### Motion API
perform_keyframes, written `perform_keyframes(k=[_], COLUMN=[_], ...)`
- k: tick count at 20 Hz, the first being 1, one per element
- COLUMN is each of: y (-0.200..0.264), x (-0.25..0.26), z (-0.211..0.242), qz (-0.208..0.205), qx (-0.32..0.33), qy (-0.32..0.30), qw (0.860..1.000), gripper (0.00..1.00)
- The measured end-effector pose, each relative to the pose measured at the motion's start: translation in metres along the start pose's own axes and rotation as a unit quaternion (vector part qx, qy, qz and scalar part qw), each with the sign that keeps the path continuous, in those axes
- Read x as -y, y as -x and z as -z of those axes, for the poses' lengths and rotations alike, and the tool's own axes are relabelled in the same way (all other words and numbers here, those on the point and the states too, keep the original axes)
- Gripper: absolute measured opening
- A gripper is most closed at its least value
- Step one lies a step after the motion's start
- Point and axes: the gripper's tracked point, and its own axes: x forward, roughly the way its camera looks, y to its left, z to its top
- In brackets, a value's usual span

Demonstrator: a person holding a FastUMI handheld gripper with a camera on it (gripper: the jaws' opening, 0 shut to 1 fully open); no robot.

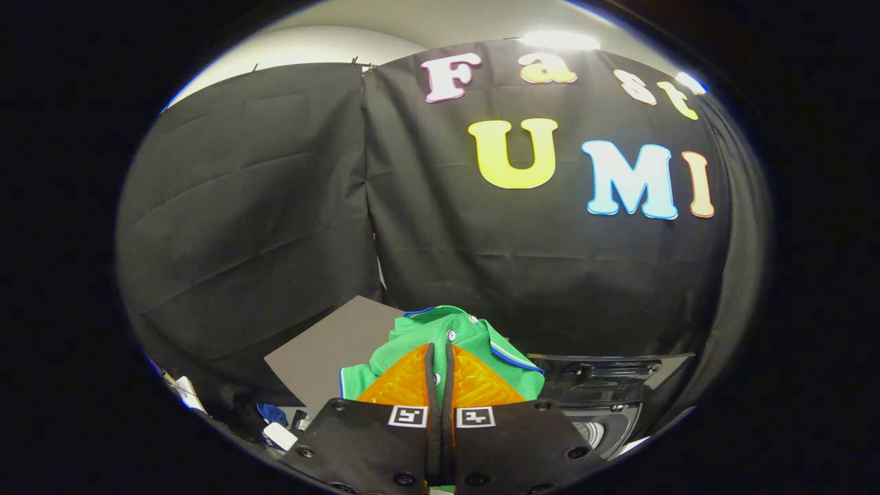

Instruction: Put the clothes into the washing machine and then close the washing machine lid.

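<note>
A green polo shirt (462, 326) with white buttons and blue-edged collar and sleeve hangs bunched around my fingertips, lifted in front of the black cloth wall. My gripper (440, 347) is shut on it, the two fingers almost together with a strip of green cloth pinched between them. Below and to the right of the fingers sits the dark washing machine (605, 392), its glossy top and part of a round opening showing. Most of the shirt's lower part is hidden behind my fingers.
A flat grey panel (330, 350) lies tilted just left of the shirt. Small items, one blue (273, 413) and one white (278, 435), lie low on the left beside the gripper body. The black cloth wall stands close behind everything.
</note>
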Motion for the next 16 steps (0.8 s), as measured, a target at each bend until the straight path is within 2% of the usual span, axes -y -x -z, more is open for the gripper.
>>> perform_keyframes(k=[16], y=[0.058], x=[0.129], z=[0.008], qz=[0.084], qx=[0.025], qy=[-0.050], qw=[0.995], gripper=[0.01])
